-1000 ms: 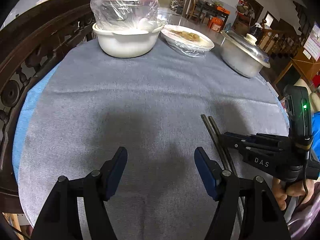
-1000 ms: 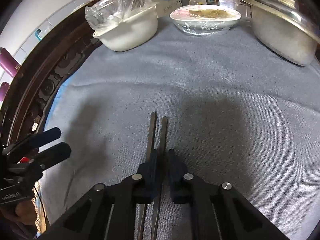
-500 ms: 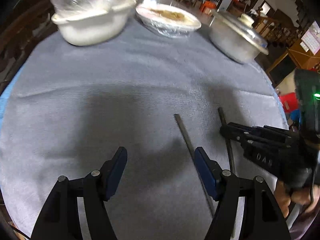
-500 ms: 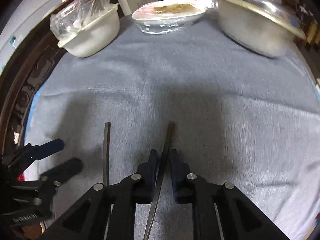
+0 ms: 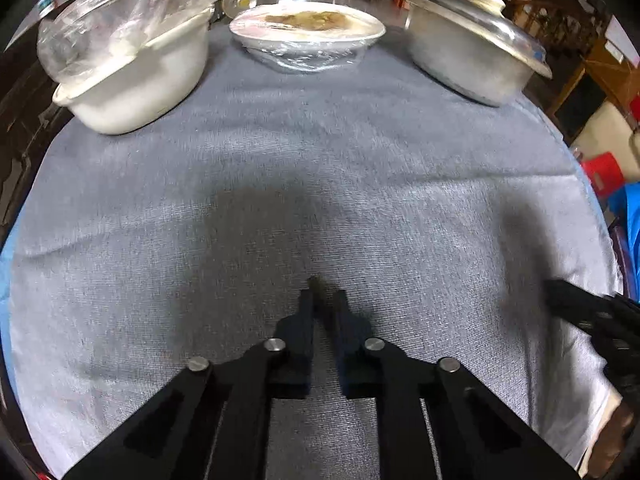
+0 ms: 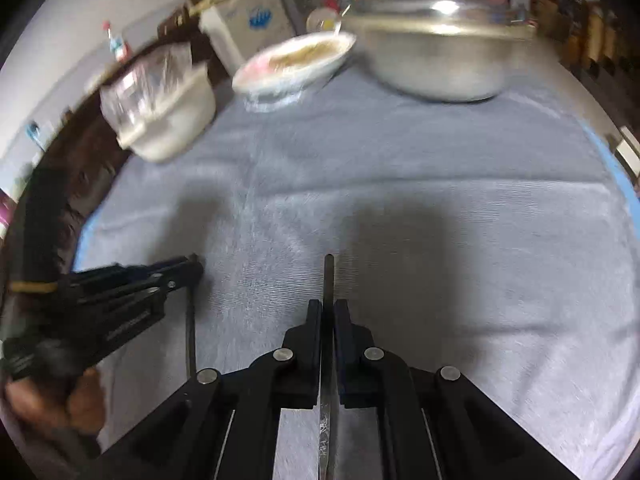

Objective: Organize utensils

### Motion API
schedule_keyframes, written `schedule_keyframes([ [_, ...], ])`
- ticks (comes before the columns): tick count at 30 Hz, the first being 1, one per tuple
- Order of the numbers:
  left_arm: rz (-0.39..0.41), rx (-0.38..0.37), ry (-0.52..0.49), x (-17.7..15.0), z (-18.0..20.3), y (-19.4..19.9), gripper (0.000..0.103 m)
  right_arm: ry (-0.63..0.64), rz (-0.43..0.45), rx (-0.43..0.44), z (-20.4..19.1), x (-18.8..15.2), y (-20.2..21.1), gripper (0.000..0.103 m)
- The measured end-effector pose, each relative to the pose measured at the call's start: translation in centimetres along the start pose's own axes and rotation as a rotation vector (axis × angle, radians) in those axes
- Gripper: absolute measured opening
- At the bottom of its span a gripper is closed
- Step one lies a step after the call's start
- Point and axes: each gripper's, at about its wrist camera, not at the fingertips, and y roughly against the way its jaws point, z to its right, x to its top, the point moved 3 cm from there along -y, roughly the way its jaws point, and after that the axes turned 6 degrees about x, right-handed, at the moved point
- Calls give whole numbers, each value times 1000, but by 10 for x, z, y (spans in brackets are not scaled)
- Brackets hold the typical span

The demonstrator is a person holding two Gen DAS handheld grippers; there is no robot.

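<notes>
The left hand-held gripper [image 5: 323, 300], black with dark blue pads, has just brought its jaws together on one thin dark metal chopstick [image 6: 191, 320], whose tip shows just past the fingertips in the left wrist view and whose length runs back toward the camera under the gripper in the right wrist view, lying low along the grey woven tablecloth [image 5: 320, 184]. The right hand-held gripper [image 6: 328, 308], of the same black build, is clamped narrowly on a second thin dark metal chopstick [image 6: 329, 280], which passes between its pads and sticks out ahead of them, pointing away over the cloth. The two chopsticks lie roughly parallel and well apart, the left one off to the left of the right gripper. A person's hand [image 6: 52, 400] grips the left tool's handle at the lower left edge of the right wrist view (somewhat blurred there). Far ahead of both grippers, at the back edge of the cloth, three dishes stand in a row: a white ceramic pot [image 5: 136, 80] covered with crumpled clear plastic to the left, a shallow white plate of food [image 5: 308, 36] wrapped in clear film in the middle, and a silver metal pot [image 5: 468, 60] with a glass lid to the right. The right gripper's black side shows at the right edge of the left wrist view.
</notes>
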Motion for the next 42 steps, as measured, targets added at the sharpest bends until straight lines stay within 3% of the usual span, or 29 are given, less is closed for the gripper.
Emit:
schedule_keyframes([
  [5,95,-8,71,-16,-23,28,5,-46,164,16,13,-17,68,6],
  [8,176,3,99,-33,-43,66,5,-59,247,11,16,-34,106,6],
  [15,355,14,216,-68,-88,153,5,-65,431,-9,-7,-76,177,6],
  [22,517,25,336,-132,-126,235,5,-55,602,-49,-34,-124,249,6],
  [32,658,-23,338,-201,-121,327,5,15,731,-53,-79,-170,323,6],
  [42,769,-174,271,-221,-80,394,5,128,803,12,-139,-192,371,6],
])
